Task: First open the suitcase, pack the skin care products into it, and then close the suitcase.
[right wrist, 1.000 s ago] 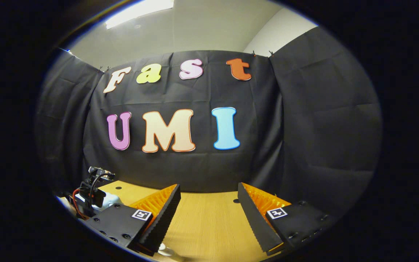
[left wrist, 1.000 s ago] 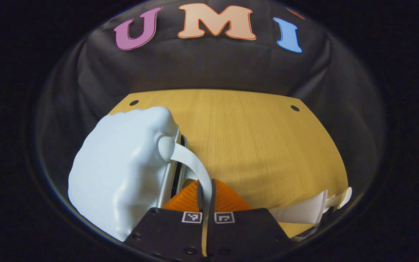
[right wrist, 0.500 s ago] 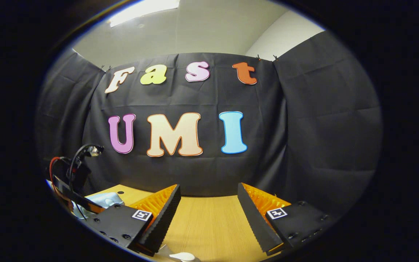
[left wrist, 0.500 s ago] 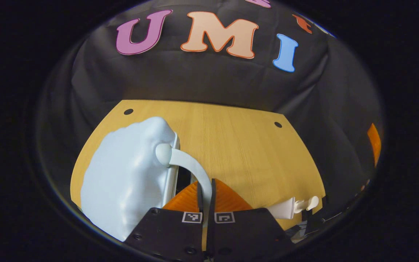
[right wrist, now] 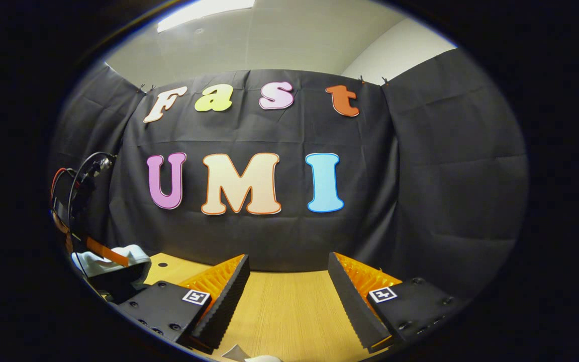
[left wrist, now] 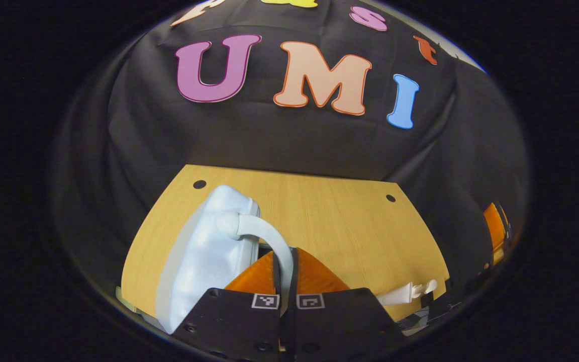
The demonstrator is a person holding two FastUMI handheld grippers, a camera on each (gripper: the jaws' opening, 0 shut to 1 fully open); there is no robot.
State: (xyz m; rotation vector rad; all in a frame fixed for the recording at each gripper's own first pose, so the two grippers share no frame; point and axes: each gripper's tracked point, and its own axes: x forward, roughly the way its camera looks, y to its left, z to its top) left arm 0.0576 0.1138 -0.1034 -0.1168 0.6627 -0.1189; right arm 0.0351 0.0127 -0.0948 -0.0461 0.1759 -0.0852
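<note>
Left gripper view: the left tongs [left wrist: 285,261] are clamped on the suitcase handle [left wrist: 265,235], suitcase [left wrist: 204,256] on the counter [left wrist: 340,221], lid tilted up. Opening step, I'd judge; contents hidden. A skin care bottle [left wrist: 406,293] lies nearby.

Right gripper view: right tongs [right wrist: 288,281] spread apart, holding nothing; next comes fetching that bottle.
</note>
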